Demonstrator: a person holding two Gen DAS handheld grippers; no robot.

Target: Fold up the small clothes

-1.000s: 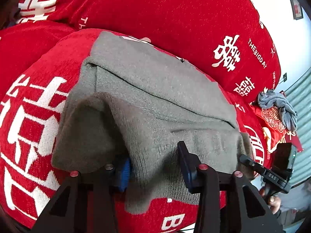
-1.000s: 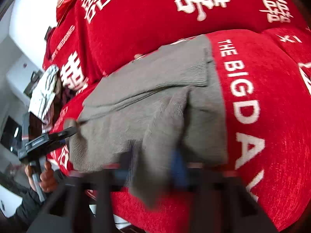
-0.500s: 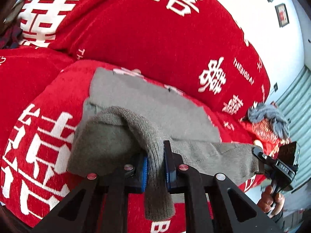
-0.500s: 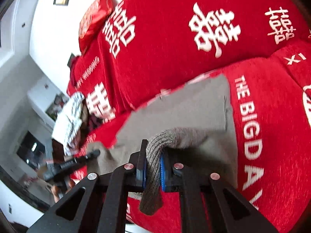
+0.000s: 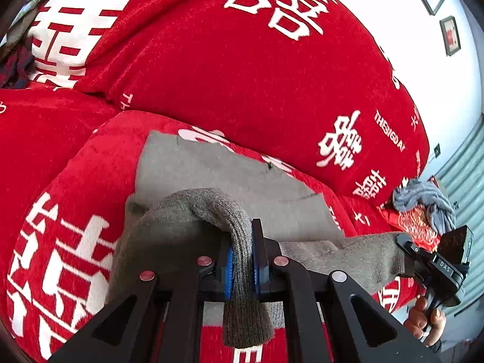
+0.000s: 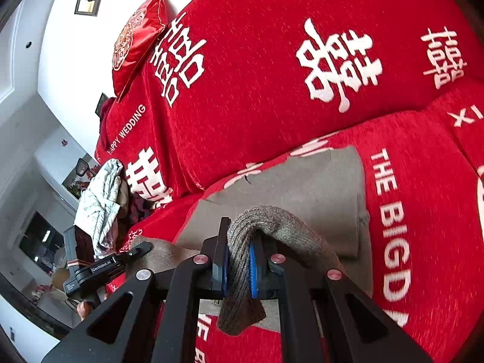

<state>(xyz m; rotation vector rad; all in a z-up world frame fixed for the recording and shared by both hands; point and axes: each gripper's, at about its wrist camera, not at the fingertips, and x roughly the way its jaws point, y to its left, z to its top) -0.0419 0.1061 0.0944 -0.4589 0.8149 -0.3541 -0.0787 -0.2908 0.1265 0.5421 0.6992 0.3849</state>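
A grey knit garment lies on the red sofa seat; its near edge is raised off the cushion. My left gripper is shut on a bunched fold of that edge, and knit hangs down below its blue pads. In the right wrist view the same grey garment stretches across the seat, and my right gripper is shut on the other end of the near edge. Each gripper shows in the other's view: the right one at the right, the left one at the left, with cloth taut between them.
A red sofa back with white characters rises behind the garment. A grey-blue cloth lies on a red cushion at the sofa's right end. A pile of pale clothes sits at the left end. A red cushion leans on the sofa top.
Both grippers have risen with the garment's near edge. The left jaws closed on the knit fold from open. The camera views tilted up, showing more of the sofa back.
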